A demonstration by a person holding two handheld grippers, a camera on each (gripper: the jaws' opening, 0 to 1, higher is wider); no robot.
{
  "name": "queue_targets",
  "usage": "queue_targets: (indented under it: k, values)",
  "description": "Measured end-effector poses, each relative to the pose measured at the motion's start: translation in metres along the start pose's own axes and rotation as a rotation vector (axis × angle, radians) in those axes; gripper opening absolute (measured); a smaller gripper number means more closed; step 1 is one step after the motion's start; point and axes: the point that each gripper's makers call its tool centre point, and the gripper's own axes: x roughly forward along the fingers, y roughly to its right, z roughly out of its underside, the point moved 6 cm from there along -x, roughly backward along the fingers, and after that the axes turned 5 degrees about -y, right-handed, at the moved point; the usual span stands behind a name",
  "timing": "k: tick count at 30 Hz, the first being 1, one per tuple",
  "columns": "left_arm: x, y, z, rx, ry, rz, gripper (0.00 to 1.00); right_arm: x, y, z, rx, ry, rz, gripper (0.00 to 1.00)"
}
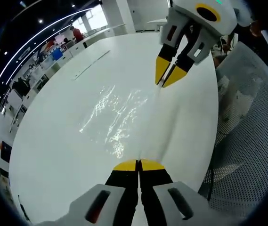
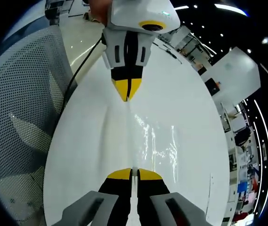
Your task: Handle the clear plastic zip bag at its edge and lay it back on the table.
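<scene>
The clear plastic zip bag (image 1: 117, 117) is stretched between my two grippers above the white table (image 1: 49, 136), its crinkles glinting. In the left gripper view, my left gripper (image 1: 138, 165) is shut on the bag's near edge. My right gripper (image 1: 166, 81) comes in from the top with its yellow tips pinched on the far edge. In the right gripper view, my right gripper (image 2: 131, 173) is shut on the bag (image 2: 159, 141) at the bottom, and my left gripper (image 2: 128, 93) holds the opposite edge.
A grey mesh chair (image 1: 251, 136) stands close along one side of the table (image 2: 190, 89), also seen as the chair (image 2: 20, 117) at left. A thin pale strip (image 1: 91, 63) lies farther out on the table. Desks and people fill the room's background.
</scene>
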Motion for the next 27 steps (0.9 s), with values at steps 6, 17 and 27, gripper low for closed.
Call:
queue_targets:
  k: [6,17,27]
  values:
    - [0.0005,-0.0014,0.0004,-0.003,0.000,-0.002,0.00,0.0003,0.0003,0.0006,0.000,-0.001,0.001,0.00]
    - [0.0005,-0.0026,0.0021,-0.005,-0.003,-0.005,0.00,0.0000,-0.0011,0.0018,0.000,-0.005,-0.002,0.00]
    - [0.0004,-0.0027,0.0021,0.001,-0.004,-0.006,0.00,-0.0011,-0.0010,0.0041,0.002,-0.008,-0.001,0.00]
